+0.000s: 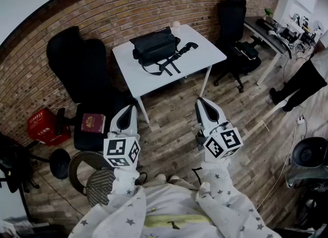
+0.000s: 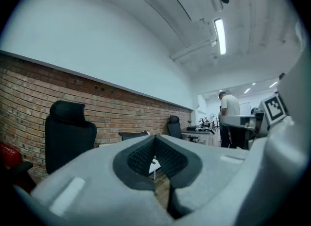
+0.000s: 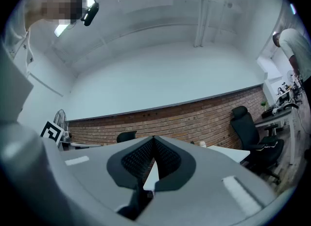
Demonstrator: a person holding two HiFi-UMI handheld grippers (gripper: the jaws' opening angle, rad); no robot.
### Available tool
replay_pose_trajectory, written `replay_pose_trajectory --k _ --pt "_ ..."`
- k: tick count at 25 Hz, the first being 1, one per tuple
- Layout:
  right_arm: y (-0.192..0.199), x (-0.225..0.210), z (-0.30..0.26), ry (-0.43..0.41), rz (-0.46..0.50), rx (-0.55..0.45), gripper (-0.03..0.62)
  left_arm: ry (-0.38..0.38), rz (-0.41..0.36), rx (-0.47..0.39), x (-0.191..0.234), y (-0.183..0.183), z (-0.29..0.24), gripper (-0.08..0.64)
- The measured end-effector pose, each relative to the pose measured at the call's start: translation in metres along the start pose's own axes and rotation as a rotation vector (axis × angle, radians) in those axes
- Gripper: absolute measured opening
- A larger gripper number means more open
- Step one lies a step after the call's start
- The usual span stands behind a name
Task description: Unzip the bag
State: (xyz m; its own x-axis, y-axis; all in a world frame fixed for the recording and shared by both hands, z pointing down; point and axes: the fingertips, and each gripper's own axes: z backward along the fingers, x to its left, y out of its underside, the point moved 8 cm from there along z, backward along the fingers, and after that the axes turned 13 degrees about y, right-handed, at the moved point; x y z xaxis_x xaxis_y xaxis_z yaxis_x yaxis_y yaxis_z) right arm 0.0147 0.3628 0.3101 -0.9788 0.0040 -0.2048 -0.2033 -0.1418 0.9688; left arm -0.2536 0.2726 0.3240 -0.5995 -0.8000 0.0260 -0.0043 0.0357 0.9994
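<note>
1. Tongs on both sides are pressed together and pinch nothing: on the left tongs [image 2: 155, 140] and the right tongs [image 3: 154, 140] the pads meet with nothing between them.
2. You hold both out in front of you over the floor [image 1: 169, 129], side by side and roughly level, well short of the table [image 1: 205, 52].
3. Your bag [image 1: 154, 47] lies on the table toward the brick wall, with its straps [image 1: 174, 60] trailing over the tabletop toward you. Neither pair touches it.
4. Judged from this, you are at the approach and no unzipping has begun. The zip pull is too small to make out from here.
5. Next, step up to the table, spread both pairs and find the pull. Most likely one pair steadies the fabric by the zip's end while the other pinches the pull and draws it along.
</note>
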Motion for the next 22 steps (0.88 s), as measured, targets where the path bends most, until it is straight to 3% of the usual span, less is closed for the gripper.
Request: replay_pose_trajectory --k 11,22 --pt "0.007 -0.019 0.0 -0.001 -0.043 0.015 0.003 -0.007 0.009 0.014 -0.014 0.008 -0.006 -0.002" --pt "0.037 -0.04 -0.025 -0.033 -0.091 0.068 0.003 -0.062 0.044 0.056 -0.004 0.029 -0.021 -0.002"
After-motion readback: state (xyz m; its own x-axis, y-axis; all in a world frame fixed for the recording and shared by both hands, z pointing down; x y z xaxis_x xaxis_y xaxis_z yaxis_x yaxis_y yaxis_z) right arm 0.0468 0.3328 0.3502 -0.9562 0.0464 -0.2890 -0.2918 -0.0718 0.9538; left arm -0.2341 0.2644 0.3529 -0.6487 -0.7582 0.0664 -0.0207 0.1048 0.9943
